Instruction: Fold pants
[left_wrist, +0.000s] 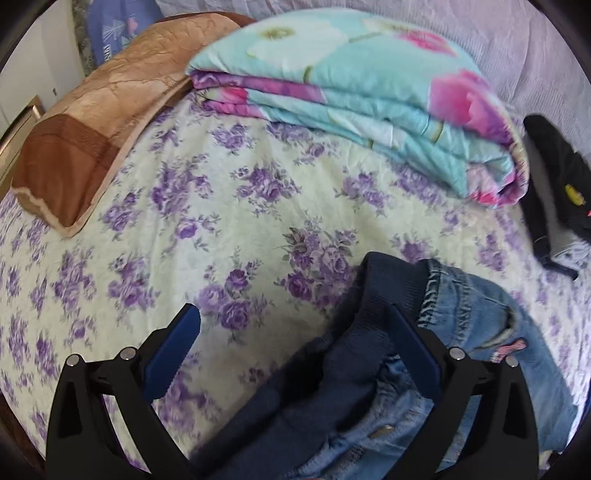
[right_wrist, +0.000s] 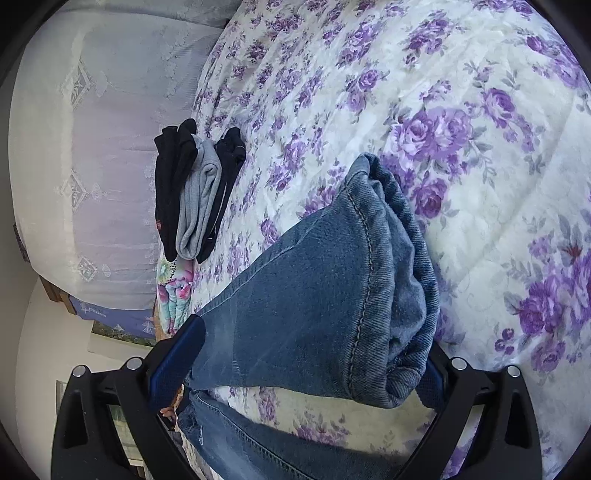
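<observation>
Though soft and limp, should drape heavily as denim; better to take the pants (left_wrist: 461, 314) by ribbed waistband (left_wrist: 369, 295) and stitched cuff (right_wrist: 388, 258). Lying near the bed's (left_wrist: 221, 221) front edge. Left gripper (left_wrist: 295, 332): spread wide around waistband, unpinched. Right gripper (right_wrist: 308, 354): spread around cuff, grip unclear. Pink patch (left_wrist: 511, 347) unreadable.

Black tongs (left_wrist: 295, 332), blue finger pads (left_wrist: 173, 354), silver screws

Small blue denim pants (left_wrist: 461, 314) with dark navy ribbed waistband, rumpled on floral bed (left_wrist: 221, 221); hemmed leg cuff (right_wrist: 388, 266) raised off bed, layers bunched together.
</observation>
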